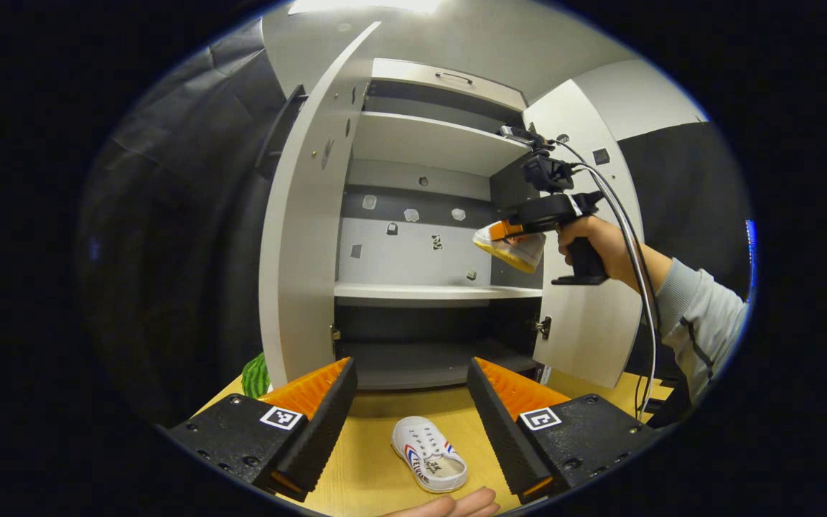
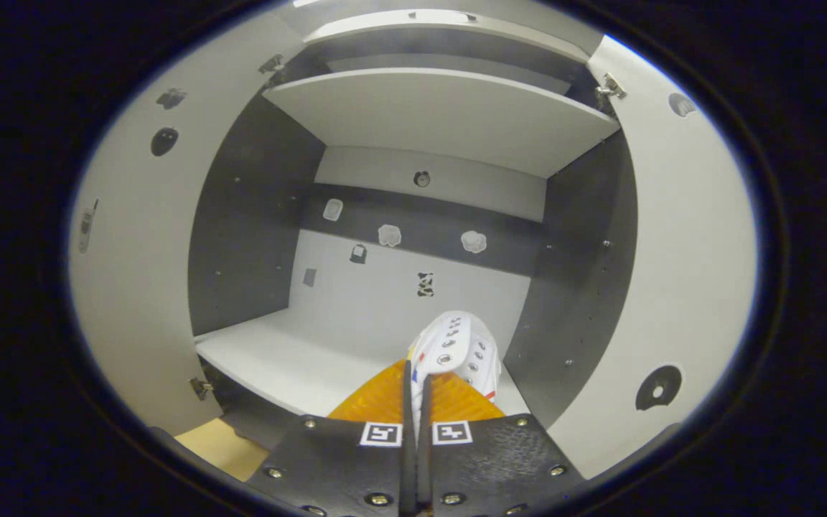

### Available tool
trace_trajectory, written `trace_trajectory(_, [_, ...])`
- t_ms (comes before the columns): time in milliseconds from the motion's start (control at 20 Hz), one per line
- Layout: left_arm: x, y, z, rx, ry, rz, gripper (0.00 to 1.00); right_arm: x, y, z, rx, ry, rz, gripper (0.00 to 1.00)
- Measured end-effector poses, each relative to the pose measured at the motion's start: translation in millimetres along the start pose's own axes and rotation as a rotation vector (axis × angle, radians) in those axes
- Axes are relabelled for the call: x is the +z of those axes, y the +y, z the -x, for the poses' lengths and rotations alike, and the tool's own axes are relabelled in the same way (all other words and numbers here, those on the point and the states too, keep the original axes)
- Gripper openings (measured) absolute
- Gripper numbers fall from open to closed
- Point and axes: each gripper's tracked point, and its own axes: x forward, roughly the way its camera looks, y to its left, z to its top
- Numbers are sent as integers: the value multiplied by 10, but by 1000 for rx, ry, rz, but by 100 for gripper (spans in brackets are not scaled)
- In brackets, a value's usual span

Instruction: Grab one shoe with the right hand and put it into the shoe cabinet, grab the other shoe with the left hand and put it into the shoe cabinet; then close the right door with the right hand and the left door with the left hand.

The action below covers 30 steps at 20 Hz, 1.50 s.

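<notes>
Left gripper view: wooden table (image 1: 363, 459) fronts open shoe cabinet (image 1: 413, 291).

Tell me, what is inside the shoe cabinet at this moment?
The shoe cabinet shows bare shelves and small stickers on its back wall. The right gripper holds one shoe above the middle shelf. The bottom compartment is too dark to judge.

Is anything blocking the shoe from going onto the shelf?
Nothing visible. The right gripper holds the shoe before the bare middle shelf, and both cabinet doors stand open.
</notes>
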Motion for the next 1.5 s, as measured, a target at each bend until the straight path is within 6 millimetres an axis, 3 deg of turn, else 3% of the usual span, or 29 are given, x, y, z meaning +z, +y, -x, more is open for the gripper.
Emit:
trace_trajectory(150, [-44, 132, -30, 25, 11, 22, 94, -137, -133, -452, -70, 53, 52, 2])
trace_trajectory(400, [-78, 137, -53, 6, 27, 48, 92, -415, -236, -1026, -136, 138, 20, 3])
trace_trajectory(650, [-56, 173, -26, 7, 25, 57, 95, -636, -126, -1193, -77, 199, 24, 4])
trace_trajectory(700, [-51, 164, -22, 5, 24, 60, 94, -682, -114, -1185, -64, 207, 51, 9])
trace_trajectory(800, [-94, 95, -27, -11, 42, 62, 94, -561, -30, -1096, -41, 161, 49, 31])
trace_trajectory(950, [-158, 12, -28, -30, 67, 60, 94, -399, -55, -867, -63, 94, 31, 88])
trace_trajectory(1150, [-215, 12, -36, -2, 76, 34, 95, -330, -20, -358, -76, 28, 34, 99])
trace_trajectory(1400, [-469, -148, -92, -20, 146, 26, 95, -365, 117, 546, -6, -67, -47, 98])
trace_trajectory(1500, [-664, -209, -136, -42, 189, 13, 94, -444, 176, 957, 14, -104, -44, 98])
